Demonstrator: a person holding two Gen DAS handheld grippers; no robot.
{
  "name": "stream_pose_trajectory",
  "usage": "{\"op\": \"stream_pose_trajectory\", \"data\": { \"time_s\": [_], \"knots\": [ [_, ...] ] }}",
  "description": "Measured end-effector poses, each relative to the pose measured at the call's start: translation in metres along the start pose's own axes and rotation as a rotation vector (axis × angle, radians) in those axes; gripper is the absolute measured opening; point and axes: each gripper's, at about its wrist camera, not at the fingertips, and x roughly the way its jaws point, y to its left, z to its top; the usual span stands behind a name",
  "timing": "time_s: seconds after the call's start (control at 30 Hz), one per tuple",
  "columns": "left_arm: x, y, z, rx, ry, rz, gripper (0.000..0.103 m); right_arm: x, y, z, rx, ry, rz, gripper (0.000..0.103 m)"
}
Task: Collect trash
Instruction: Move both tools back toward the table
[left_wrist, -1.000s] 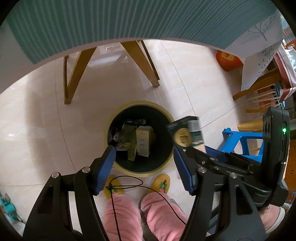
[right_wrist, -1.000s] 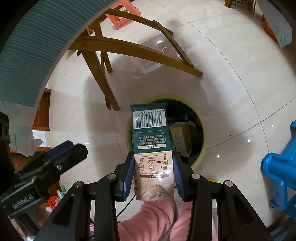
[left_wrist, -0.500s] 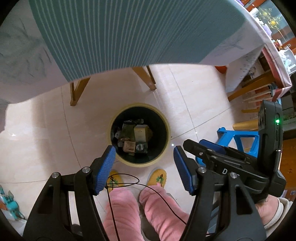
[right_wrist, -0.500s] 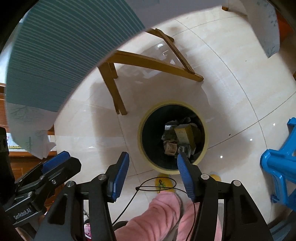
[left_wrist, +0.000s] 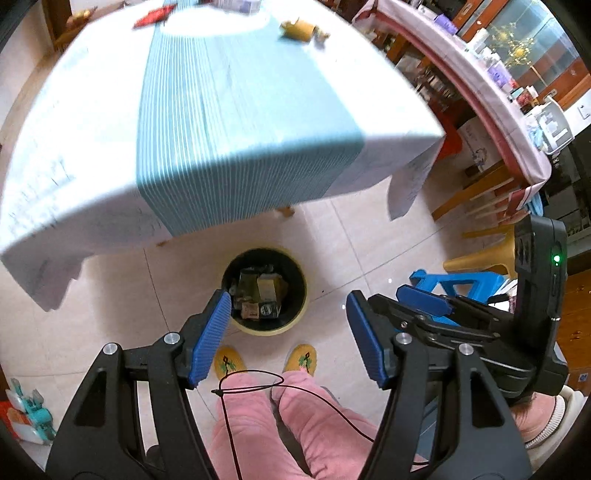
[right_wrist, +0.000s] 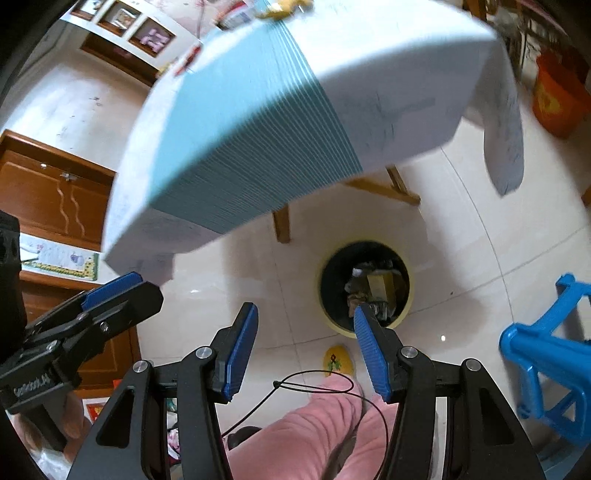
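Bin (left_wrist: 303, 295): on the floor before the table (left_wrist: 236, 122), several cartons inside.
Left gripper (left_wrist: 286, 332): fingers wide apart, empty.
Right gripper (right_wrist: 304, 350): fingers apart, empty.
Left to do: scraps (left_wrist: 301, 29) on the far tabletop.

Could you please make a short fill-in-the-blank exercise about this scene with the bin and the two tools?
1. The round bin stands on the ____.
2. Nothing is between the blue fingers of the left tool; its jaws are ____.
3. The right tool holds ____.
4. The stool is ____ in colour.

Missing words: floor; open; nothing; blue
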Motion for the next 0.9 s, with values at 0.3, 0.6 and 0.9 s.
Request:
{"op": "stream_pose_trajectory", "data": {
  "time_s": [0.3, 0.6, 0.9],
  "knots": [
    [-0.072, -0.037, 0.026, -0.009, -0.078, -0.004, 0.062, -0.092, 0.021, 0.019, -0.048, -0.085, 0.052, 0.055],
    [-0.128, -0.065, 0.05, 0.001, -0.18, 0.024, 0.062, -0.153, 0.032, 0.043, -0.103, -0.179, 0.091, 0.055],
    [-0.147, -0.071, 0.073, -0.031, -0.217, 0.066, 0.062, -0.189, 0.046, 0.075, -0.168, -0.27, 0.101, 0.055]
  ]
}}
